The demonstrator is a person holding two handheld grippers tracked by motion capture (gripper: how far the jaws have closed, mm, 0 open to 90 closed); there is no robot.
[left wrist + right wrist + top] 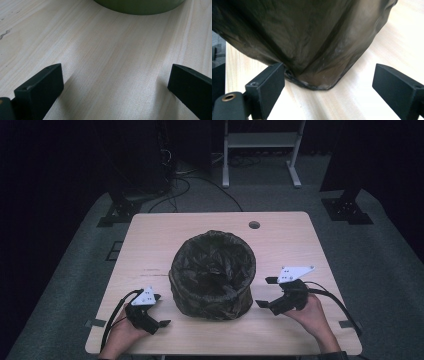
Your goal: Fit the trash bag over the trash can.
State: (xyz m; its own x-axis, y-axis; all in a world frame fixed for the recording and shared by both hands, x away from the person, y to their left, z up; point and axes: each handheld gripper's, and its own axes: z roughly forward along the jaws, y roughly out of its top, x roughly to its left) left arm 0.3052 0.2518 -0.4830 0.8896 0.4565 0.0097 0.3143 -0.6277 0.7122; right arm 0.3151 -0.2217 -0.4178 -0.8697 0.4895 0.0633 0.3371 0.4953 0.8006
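A round bin lined with a dark plastic bag (213, 274) stands in the middle of the wooden table (280, 240). My left gripper (159, 311) rests near the table's front left, open, jaws wide apart over bare wood (112, 62); the bin's green base (140, 6) shows just ahead of it. My right gripper (266, 292) is at the bin's right side, open. In the right gripper view the bag's loose lower fold (312, 50) hangs between the jaws, its bottom edge close to the left jaw; whether it touches is unclear.
A round cable hole (254, 225) sits near the table's far edge. Black stands (120, 210) and a white frame (260, 155) are on the floor beyond the table. Cables trail from both grippers toward the front edge.
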